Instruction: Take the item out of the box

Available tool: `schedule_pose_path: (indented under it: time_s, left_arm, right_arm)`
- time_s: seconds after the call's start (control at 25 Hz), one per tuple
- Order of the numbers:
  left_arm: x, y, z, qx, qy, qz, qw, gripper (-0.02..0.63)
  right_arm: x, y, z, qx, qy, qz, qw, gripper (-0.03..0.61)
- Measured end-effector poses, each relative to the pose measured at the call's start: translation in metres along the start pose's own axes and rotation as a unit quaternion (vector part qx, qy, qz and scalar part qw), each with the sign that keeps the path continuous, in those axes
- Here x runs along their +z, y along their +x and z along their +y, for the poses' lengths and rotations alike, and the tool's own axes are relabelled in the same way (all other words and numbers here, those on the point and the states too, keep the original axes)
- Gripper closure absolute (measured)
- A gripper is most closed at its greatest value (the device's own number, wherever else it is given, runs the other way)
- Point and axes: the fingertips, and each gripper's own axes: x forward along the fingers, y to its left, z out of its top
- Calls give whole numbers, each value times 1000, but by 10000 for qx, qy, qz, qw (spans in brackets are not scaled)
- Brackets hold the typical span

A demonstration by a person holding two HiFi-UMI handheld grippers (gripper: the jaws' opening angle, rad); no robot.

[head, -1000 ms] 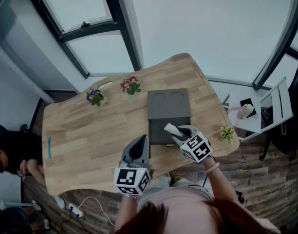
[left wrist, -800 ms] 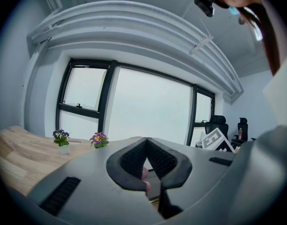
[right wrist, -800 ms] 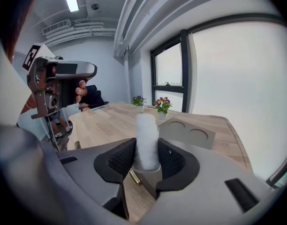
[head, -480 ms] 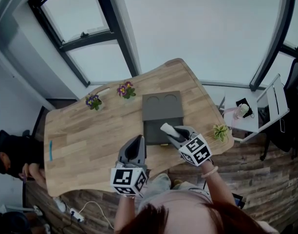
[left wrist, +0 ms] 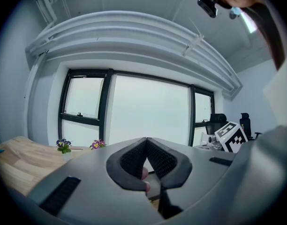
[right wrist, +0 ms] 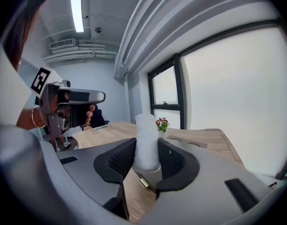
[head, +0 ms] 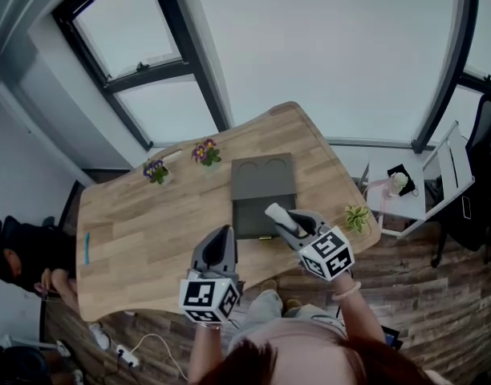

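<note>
Tall windows with dark frames (head: 181,62) fill the upper half of the head view, the glass a flat overcast white. Below them, mid-frame, stands a pale wooden table (head: 133,231) with a wavy edge. Two pots of purple flowers (head: 156,171) sit near its far side and a small green plant (head: 356,216) at its right end. Dark plank flooring (head: 438,295) shows at lower right and a white power strip (head: 121,347) at lower left. In the right gripper view a ceiling strip light (right wrist: 78,6) glows at upper left.
</note>
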Motion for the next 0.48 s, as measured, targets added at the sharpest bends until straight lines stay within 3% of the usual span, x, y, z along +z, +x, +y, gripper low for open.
schedule_pose_path:
  time_s: [0.48]
  left_arm:
    - [2,-20,-28,117,31,-1,9999,613]
  right_arm:
    - [11,-44,5,89,319,-569,9978,446]
